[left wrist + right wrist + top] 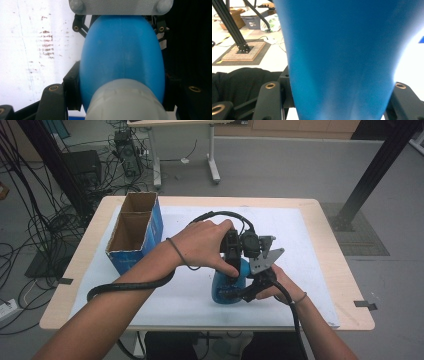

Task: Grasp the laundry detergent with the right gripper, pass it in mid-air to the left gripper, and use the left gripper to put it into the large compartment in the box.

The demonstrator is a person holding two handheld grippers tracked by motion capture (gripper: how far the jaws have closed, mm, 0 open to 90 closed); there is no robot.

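Cardboard box (134, 229) sits at nine o'clock on the tabletop (320, 215). Left tool (234, 251) squeezes the blue bottle (227, 287) near its white cap (126, 100). Right tool (255, 287), at three o'clock of the bottle, clamps its body. Bottle stands at the tabletop's six o'clock edge.

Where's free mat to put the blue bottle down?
Bare mat lies right of both hand-held grippers, and along the far edge behind them. The open cardboard box takes the left. Centre front is crowded: left hand-held gripper and right hand-held gripper clamp the blue bottle.
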